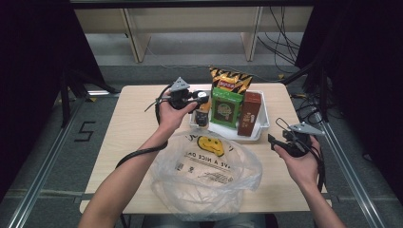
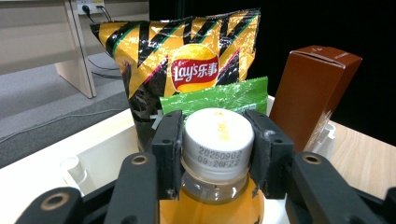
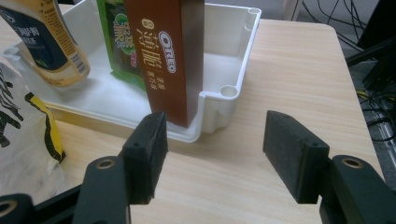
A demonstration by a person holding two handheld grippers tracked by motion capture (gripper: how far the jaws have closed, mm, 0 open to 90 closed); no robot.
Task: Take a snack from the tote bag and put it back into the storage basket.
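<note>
A bottle of orange drink (image 2: pixel 217 196) with a white cap stands at the left end of a white tray (image 1: pixel 260 127). My left gripper (image 2: pixel 217 144) is shut on that cap, one pad on each side; from above, the left gripper (image 1: pixel 201 97) sits over the bottle (image 1: pixel 203 116). Also in the tray are a yellow-black Lay's chips bag (image 1: pixel 230 80), a green packet (image 1: pixel 225 108) and an upright brown Oreo box (image 1: pixel 250 114). My right gripper (image 1: pixel 274 141) is held just right of the tray; its jaws (image 3: pixel 215 154) are open over bare table, pointing at the Oreo box (image 3: pixel 166 51).
A crumpled clear plastic bag (image 1: pixel 206 173) with a yellow smiley print lies on the near half of the wooden table (image 1: pixel 133 123). The tray's near right corner (image 3: pixel 228 91) is close in front of the right gripper. Cables and shelving stand beyond the table's far edge.
</note>
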